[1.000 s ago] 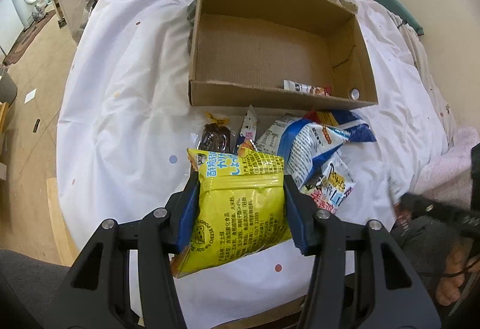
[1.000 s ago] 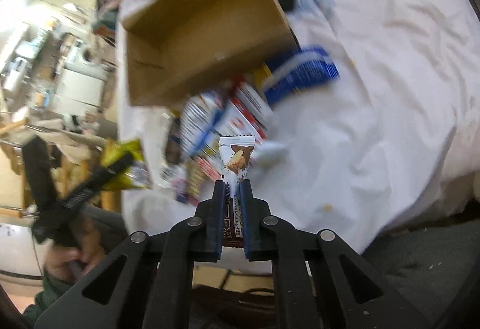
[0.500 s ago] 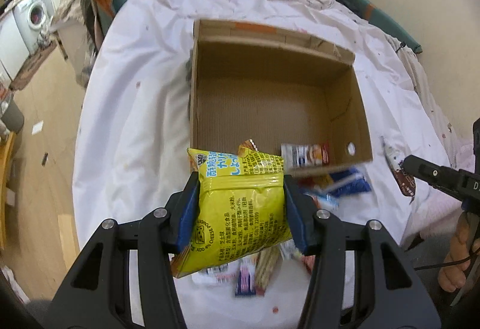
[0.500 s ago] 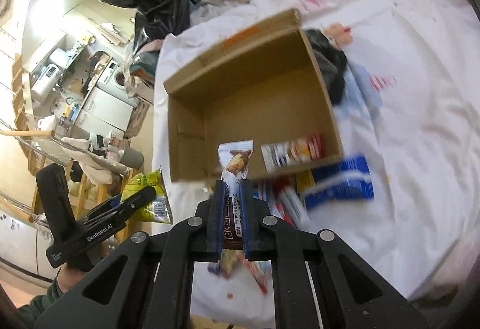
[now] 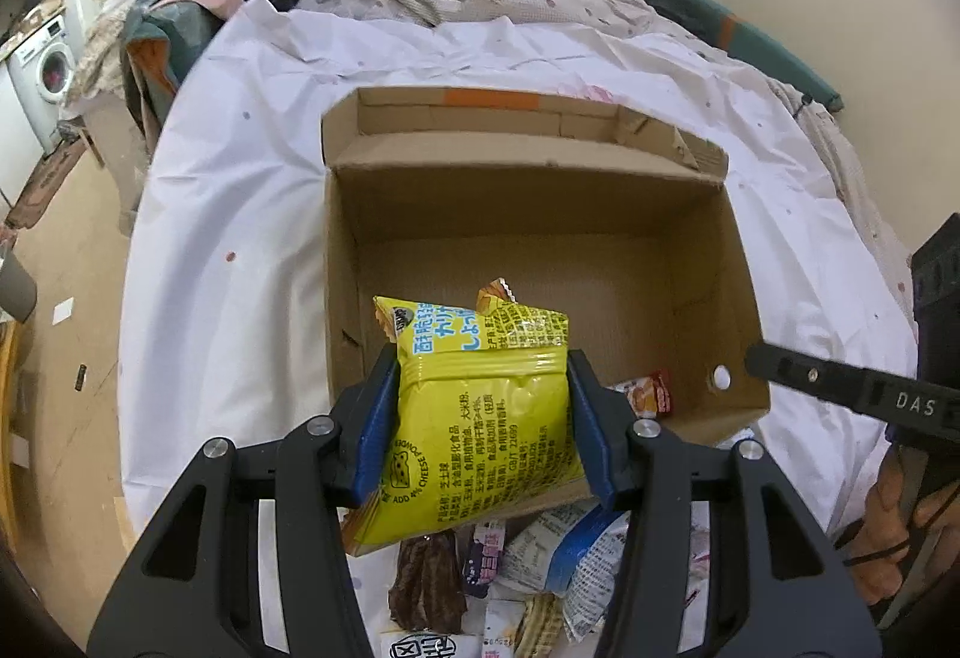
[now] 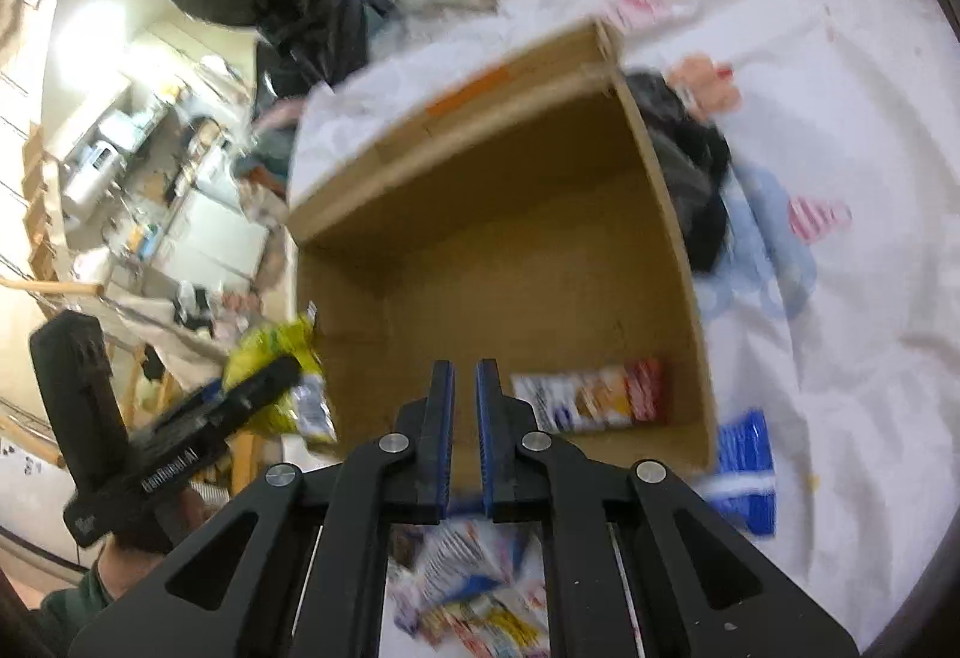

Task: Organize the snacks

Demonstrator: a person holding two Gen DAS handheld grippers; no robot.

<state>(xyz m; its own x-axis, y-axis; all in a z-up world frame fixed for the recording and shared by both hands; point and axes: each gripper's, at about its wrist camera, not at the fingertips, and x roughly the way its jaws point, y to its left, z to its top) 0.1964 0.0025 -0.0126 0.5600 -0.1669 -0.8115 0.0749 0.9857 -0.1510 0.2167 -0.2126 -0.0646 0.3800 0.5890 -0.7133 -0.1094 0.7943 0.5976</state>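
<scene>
Left wrist view: the left gripper [image 5: 483,412] is pinching the yellow bag [image 5: 480,418] over the box [image 5: 540,214]'s near edge; next, it needs releasing inside.

Right wrist view: the right gripper [image 6: 465,418] is hanging over the box, jaws nearly together, nothing between them; one packet [image 6: 591,400] is lying inside.
</scene>
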